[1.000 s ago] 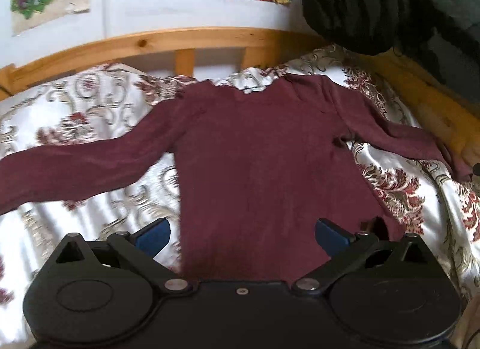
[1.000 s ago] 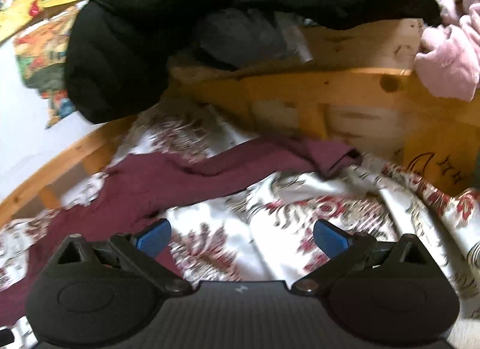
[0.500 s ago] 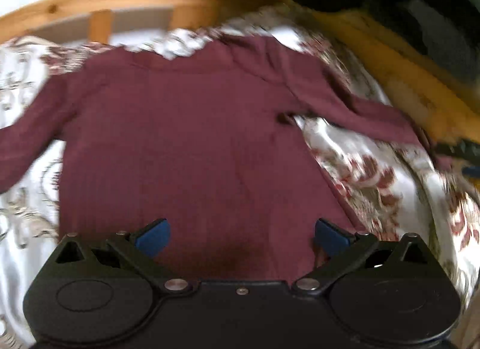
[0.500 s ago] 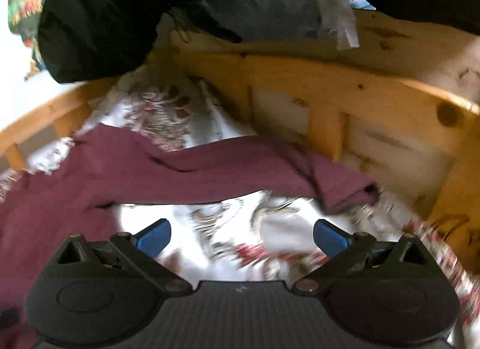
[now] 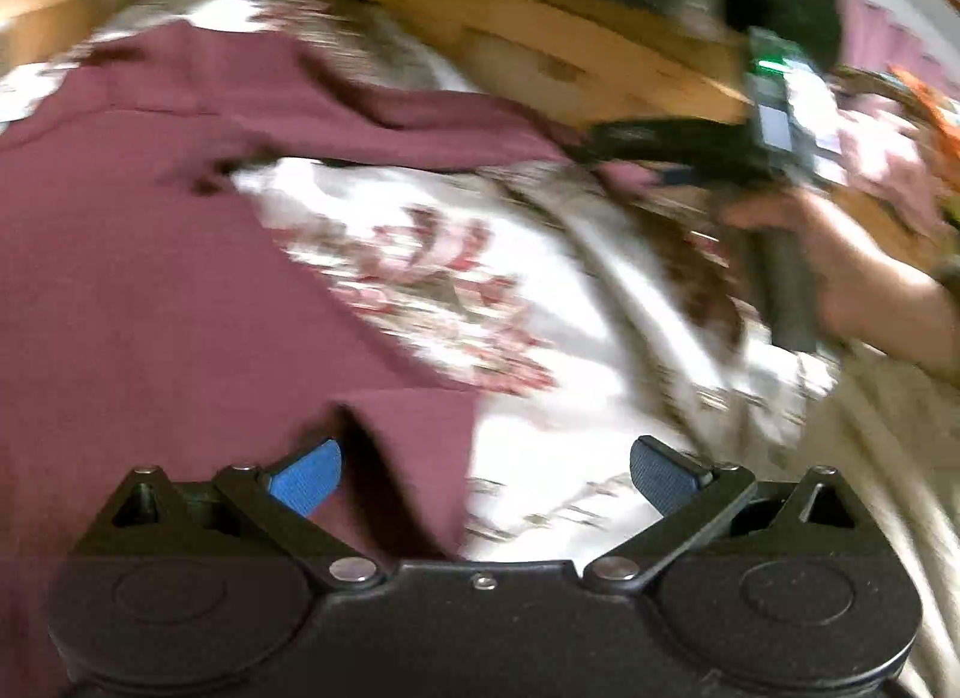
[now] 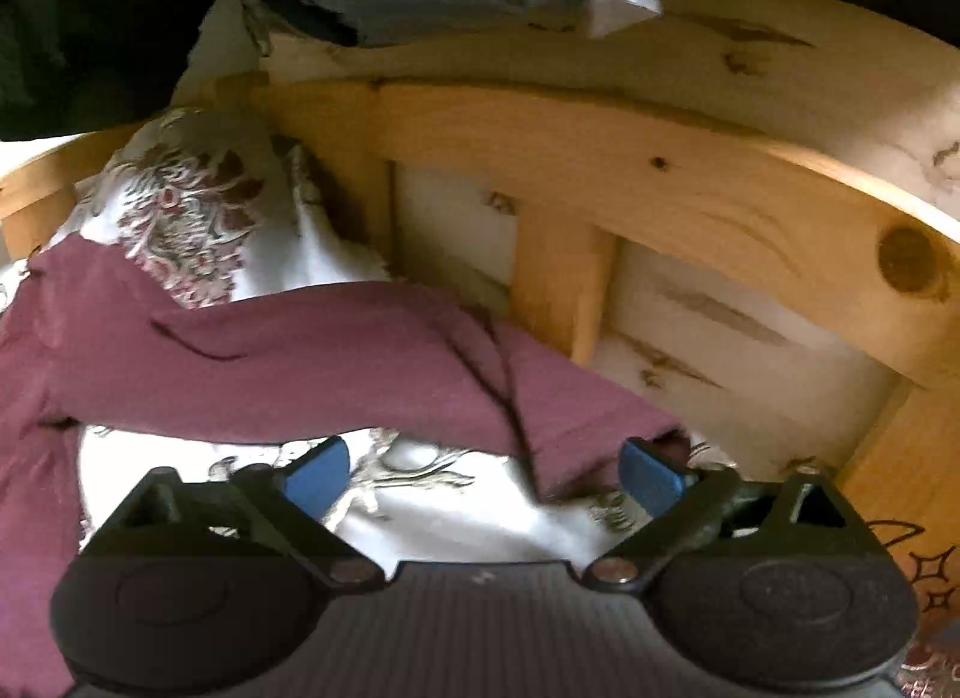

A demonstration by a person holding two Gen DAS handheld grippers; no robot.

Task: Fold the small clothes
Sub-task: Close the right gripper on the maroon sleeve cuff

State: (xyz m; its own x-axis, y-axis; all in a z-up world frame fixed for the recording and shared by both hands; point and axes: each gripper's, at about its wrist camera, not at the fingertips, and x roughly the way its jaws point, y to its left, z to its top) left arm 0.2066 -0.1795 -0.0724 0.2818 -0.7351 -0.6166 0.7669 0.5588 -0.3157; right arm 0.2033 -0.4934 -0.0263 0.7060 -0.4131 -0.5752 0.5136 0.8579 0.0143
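A maroon long-sleeved shirt (image 5: pixel 150 278) lies flat on the floral bedspread (image 5: pixel 456 290). My left gripper (image 5: pixel 486 476) is open just above the shirt's lower right hem corner (image 5: pixel 414 446), which lies between the fingers near the left pad. The picture is blurred by motion. In the right wrist view the shirt's right sleeve (image 6: pixel 312 362) stretches across toward the bed frame. My right gripper (image 6: pixel 485 476) is low over the cuff (image 6: pixel 600 434). Its jaws are closing, with the cuff between them by the right pad, and the pads are not pressing on it.
A pine bed frame (image 6: pixel 660 170) with slats rises close behind the sleeve. Dark jackets (image 6: pixel 90 8) hang over its top rail. A person's hand (image 5: pixel 852 260) holding the right gripper shows at the right of the left wrist view. Bedspread lies between sleeve and hem.
The left gripper swung right and down from the shirt's middle to its lower right hem corner. The right gripper came lower and closer to the sleeve cuff, and its fingers narrowed slightly.
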